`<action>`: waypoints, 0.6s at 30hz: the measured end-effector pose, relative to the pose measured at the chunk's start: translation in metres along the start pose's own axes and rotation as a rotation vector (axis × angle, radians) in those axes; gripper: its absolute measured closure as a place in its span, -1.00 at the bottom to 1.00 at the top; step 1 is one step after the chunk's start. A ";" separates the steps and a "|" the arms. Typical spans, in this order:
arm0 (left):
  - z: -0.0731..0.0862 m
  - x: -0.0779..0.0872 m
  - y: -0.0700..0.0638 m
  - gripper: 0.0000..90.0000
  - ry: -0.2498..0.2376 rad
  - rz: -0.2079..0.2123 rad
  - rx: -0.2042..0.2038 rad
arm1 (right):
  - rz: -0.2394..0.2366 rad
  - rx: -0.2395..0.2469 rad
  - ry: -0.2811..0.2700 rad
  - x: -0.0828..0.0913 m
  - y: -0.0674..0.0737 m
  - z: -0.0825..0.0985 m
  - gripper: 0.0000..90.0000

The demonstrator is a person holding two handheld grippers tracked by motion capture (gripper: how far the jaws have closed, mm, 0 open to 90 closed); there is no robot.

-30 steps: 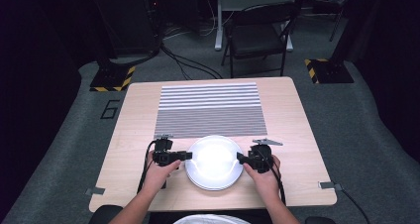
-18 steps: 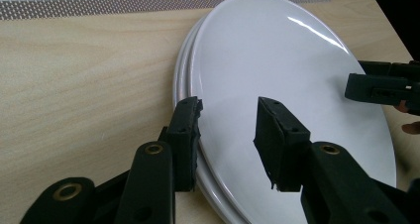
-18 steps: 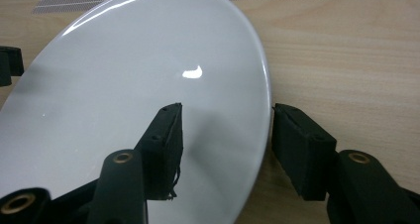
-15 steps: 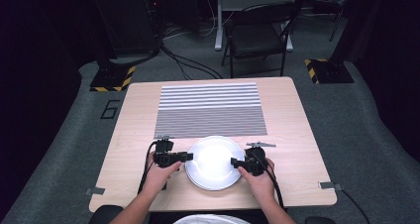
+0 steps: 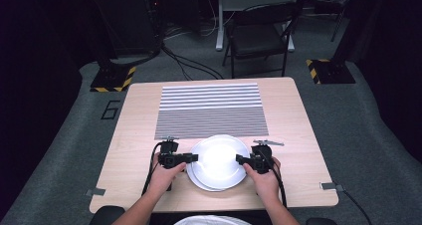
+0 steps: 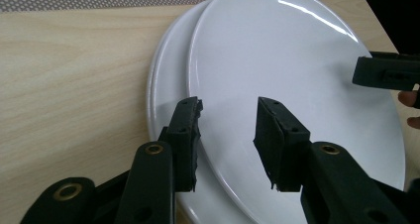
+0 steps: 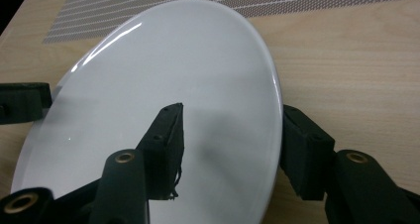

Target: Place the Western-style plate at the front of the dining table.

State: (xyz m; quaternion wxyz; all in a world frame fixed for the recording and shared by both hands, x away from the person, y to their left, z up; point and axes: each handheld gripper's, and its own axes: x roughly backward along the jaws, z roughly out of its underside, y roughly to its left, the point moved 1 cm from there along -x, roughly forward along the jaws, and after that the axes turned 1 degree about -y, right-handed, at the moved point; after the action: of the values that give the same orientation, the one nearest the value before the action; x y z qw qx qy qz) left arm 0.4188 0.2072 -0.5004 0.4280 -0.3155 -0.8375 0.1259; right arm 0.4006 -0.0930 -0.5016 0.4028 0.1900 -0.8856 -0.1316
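The table (image 5: 298, 115) is bearing a striped mat (image 5: 209, 110) and 2 stacked plates — the top plate (image 5: 219, 158) is being clamped at opposite rims by the left gripper (image 5: 191, 158) and right gripper (image 5: 240, 159). Next, judging by this — an even, level lift.

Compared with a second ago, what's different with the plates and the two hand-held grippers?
The right hand-held gripper has slid in over the right rim of the top plate, its jaws now straddling that rim after a brief widening and closing. The left hand-held gripper stays at the left rim, one jaw under the top plate, one on it. The lower plate, striped mat and table are unchanged.
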 end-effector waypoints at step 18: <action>-0.009 -0.029 -0.018 0.37 0.014 0.053 -0.017 | 0.046 -0.002 0.003 0.014 -0.027 -0.026 0.10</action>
State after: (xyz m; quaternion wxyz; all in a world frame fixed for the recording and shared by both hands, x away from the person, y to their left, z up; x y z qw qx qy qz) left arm 0.4309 0.1746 -0.5046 0.4276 -0.3418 -0.8270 0.1280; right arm 0.4185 -0.1250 -0.4857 0.4073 0.1693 -0.8891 -0.1226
